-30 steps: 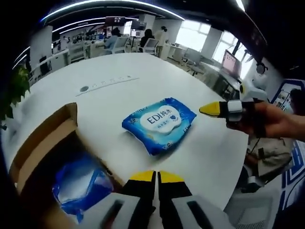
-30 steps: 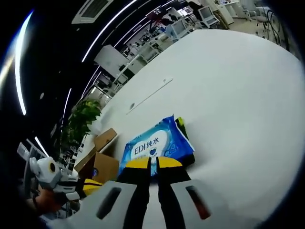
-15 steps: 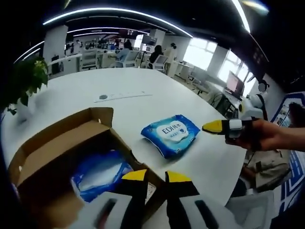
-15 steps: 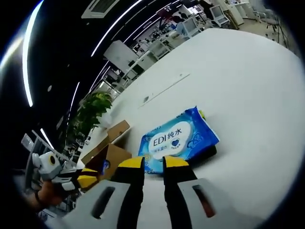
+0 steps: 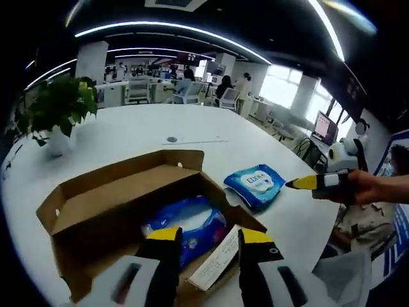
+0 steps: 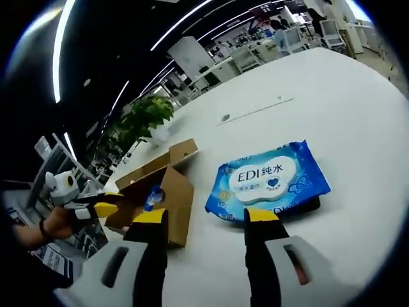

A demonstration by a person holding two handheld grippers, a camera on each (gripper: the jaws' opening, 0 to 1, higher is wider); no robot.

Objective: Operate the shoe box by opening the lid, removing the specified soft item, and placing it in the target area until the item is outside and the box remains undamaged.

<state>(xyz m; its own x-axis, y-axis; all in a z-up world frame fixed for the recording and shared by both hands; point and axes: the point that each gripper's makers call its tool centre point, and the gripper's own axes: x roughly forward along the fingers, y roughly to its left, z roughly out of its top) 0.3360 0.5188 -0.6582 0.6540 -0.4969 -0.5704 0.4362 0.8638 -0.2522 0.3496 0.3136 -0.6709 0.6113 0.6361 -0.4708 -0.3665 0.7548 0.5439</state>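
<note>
1. Two grippers are seen with their jaws spread apart and nothing held between them: the left gripper [image 5: 208, 233] above the cardboard shoe box [image 5: 108, 204], and the right gripper [image 6: 206, 216] just short of the blue wipes pack [image 6: 268, 179]. A second ago both pairs of jaws were nearly closed, so both have been opened since.

2. One wipes pack is found lying flat on the white table [image 6: 332, 96], outside the box and a short way from its open end; in the left gripper view the same pack [image 5: 255, 183] is seen beside the box's right corner. Its place on the table has not been altered over the last second; only the cameras have been drawn back and tilted, so that more of the box is now taken in.

3. The box is shown with its lid flaps folded outward and no tear or crush visible. A second blue soft packet [image 5: 185, 224] is still lodged inside it, next to a pale paper slip [image 5: 214, 259].

4. It is judged that one soft item has already been delivered, and that the opened left jaws are being readied for the packet left inside. Whether that packet also has to be removed cannot be settled from the task sentence.
</note>
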